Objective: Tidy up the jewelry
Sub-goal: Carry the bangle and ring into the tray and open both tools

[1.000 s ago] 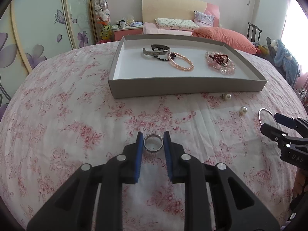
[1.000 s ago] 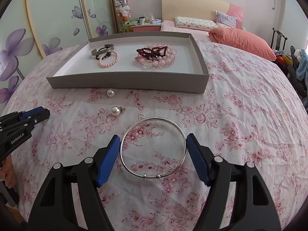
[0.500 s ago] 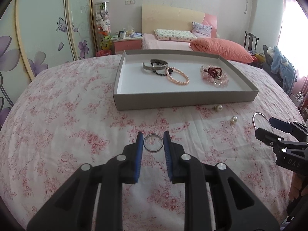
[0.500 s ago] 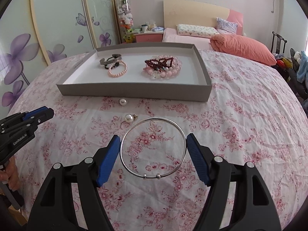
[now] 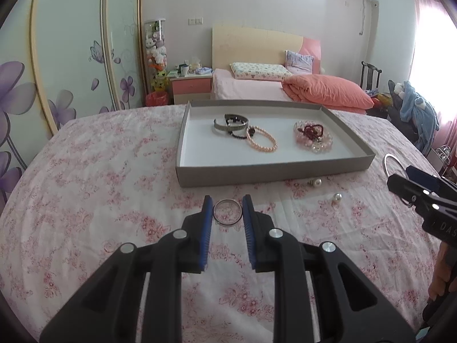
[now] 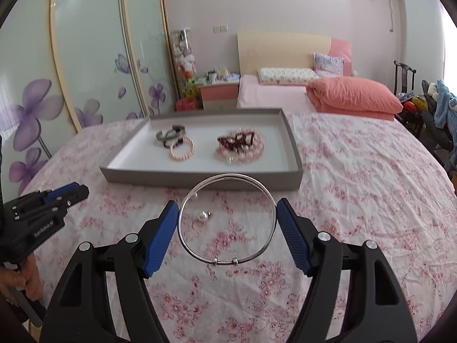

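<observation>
Pink bed (image 5: 257, 85), floral wardrobe doors (image 5: 71, 57), perhaps a bright window (image 5: 434, 43).

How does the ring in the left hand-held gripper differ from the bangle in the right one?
The ring is small, a broad band; the bangle is a far wider hoop of thin wire with two small beads. The ring needs nearly closed jaws, the bangle widely spread ones. Both are silver-coloured, gripped across their width above the floral bedspread.
</observation>
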Tool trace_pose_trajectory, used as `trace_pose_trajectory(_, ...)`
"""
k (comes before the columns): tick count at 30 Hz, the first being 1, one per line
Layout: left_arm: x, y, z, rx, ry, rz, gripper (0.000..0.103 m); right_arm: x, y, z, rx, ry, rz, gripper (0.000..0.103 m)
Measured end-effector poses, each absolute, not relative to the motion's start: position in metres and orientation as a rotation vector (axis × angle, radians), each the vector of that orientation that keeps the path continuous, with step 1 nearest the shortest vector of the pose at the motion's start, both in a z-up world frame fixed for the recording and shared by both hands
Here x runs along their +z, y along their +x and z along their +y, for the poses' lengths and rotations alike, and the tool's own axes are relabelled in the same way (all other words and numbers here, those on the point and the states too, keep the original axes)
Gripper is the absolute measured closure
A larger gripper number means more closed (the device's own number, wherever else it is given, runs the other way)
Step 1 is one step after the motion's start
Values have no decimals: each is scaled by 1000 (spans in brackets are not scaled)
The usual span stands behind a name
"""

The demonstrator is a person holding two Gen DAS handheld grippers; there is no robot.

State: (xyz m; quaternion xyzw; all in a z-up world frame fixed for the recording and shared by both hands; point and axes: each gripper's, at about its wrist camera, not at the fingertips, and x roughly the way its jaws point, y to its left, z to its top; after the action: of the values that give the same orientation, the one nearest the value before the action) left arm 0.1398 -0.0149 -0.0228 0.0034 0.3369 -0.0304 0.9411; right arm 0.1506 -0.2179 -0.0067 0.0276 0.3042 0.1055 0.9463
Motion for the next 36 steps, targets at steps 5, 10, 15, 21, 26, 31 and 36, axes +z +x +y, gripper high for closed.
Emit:
trace_pose_trajectory(5,-14,136,-20,-62,16,647,81,6,145,-217,211,63,552,32)
trace_pose_trajectory(10,-2,134,-26,-71,28,601,81,18,141,-216,204,67,492,32)
trace_pose_trajectory(15,10,133,-31,-73,33,562,81,31,141,-214,201,72,437,32)
trace_pose_trajectory(21,26,141,-30,-64,32,520,81,47,145,-211,191,72,374,32)
trace_pose_trajectory(26,34,149,-29,-52,31,501,81,54,151,-210,196,73,354,32)
trace_pose_trajectory(31,36,157,-27,-44,28,500,81,54,155,-209,195,77,354,32)
trace_pose_trajectory(36,34,167,-24,-35,22,505,81,54,167,-208,195,85,365,32)
